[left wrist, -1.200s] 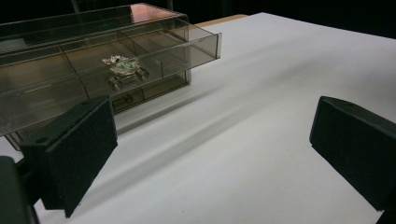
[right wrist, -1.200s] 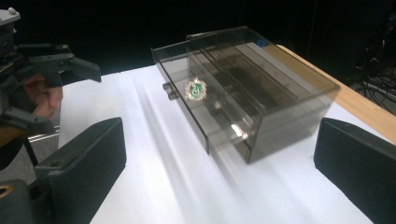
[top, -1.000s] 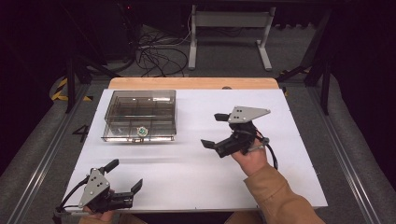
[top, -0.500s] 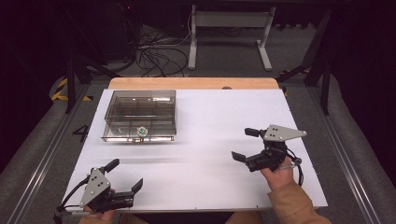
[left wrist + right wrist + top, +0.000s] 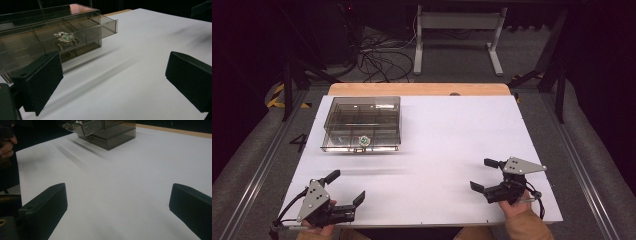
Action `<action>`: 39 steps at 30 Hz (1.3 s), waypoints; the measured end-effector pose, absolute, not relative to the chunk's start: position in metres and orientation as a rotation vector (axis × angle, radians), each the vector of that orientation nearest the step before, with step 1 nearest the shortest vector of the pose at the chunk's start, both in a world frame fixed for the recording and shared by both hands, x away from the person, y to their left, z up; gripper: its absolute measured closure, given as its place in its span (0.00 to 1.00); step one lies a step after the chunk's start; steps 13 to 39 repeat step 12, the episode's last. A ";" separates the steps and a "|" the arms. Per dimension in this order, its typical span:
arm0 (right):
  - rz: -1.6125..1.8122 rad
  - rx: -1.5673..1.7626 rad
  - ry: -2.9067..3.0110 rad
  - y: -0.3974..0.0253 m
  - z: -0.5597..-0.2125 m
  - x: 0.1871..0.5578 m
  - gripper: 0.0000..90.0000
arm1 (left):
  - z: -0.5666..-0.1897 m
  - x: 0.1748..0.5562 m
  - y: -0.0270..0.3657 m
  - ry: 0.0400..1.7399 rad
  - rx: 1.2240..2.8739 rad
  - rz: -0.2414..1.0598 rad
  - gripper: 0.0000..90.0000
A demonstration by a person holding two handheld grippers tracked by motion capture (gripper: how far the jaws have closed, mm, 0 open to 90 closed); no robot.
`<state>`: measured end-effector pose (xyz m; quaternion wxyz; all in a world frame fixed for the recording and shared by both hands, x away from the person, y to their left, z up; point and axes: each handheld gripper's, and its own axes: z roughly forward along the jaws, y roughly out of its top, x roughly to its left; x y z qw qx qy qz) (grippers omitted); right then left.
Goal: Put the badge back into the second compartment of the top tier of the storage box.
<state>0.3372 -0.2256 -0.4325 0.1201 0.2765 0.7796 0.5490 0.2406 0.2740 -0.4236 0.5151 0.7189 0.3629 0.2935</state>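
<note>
Currently smoky clear plastic drawer box [image 5: 362, 122] sits far left on white table [image 5: 452, 150], small green-silver trinket [image 5: 65, 39] inside front compartment; left gripper [image 5: 343, 192] and right gripper [image 5: 490, 176] near front edge, well apart from box, fingers wide, holding nothing; box likely light, rigid, slick; grip drawer's front lip [image 5: 110, 23]; trinket looks delicate

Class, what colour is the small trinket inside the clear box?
Silver with green, clearest in the left gripper view.
</note>
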 end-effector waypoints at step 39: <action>1.581 0.787 2.238 -0.228 -0.434 0.336 0.03 | -0.424 0.242 0.273 0.887 1.745 0.718 0.02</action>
